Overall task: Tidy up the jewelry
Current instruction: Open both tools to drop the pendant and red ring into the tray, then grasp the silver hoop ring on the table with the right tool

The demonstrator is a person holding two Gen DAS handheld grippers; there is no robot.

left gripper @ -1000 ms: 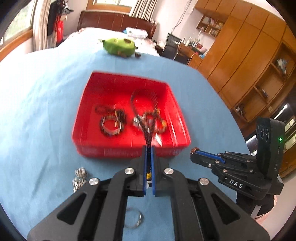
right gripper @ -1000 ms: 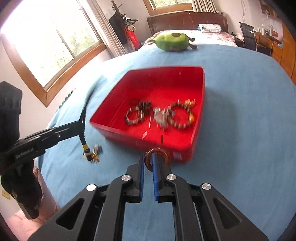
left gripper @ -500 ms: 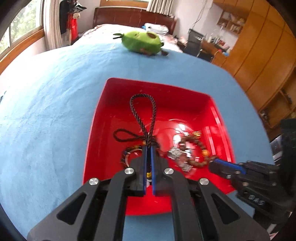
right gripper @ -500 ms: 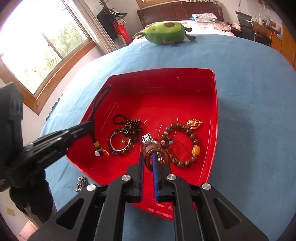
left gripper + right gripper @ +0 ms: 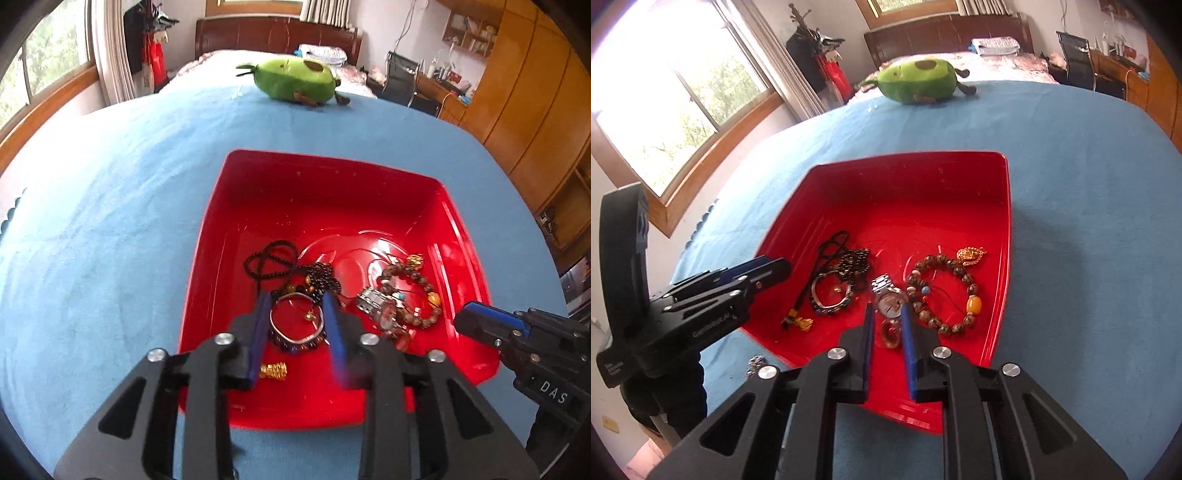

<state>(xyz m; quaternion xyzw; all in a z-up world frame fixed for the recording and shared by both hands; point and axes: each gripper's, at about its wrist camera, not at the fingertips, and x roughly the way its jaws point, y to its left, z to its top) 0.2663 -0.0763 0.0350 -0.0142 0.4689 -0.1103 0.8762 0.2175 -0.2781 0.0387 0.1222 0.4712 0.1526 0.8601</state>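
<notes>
A red tray (image 5: 332, 173) (image 5: 923, 166) sits on the blue cloth and holds jewelry. My left gripper (image 5: 297, 302) is open above the tray's near left. A black cord necklace (image 5: 275, 260) with a gold end (image 5: 274, 370) lies below it beside a silver bangle (image 5: 295, 328). My right gripper (image 5: 887, 314) is open over the tray's near edge. A brown ring (image 5: 890, 334) lies in the tray between its fingers. A silver watch (image 5: 888, 297) and a beaded bracelet (image 5: 945, 291) lie just beyond.
A green avocado plush (image 5: 295, 79) (image 5: 918, 79) lies at the far edge of the blue cloth. A small silver piece (image 5: 755, 363) lies on the cloth left of the tray. A window is at left, wooden cabinets (image 5: 517, 85) at right.
Both grippers have opened over the tray. The left let go of the black cord necklace, the right let go of the brown ring. Both pieces now lie in the tray.
</notes>
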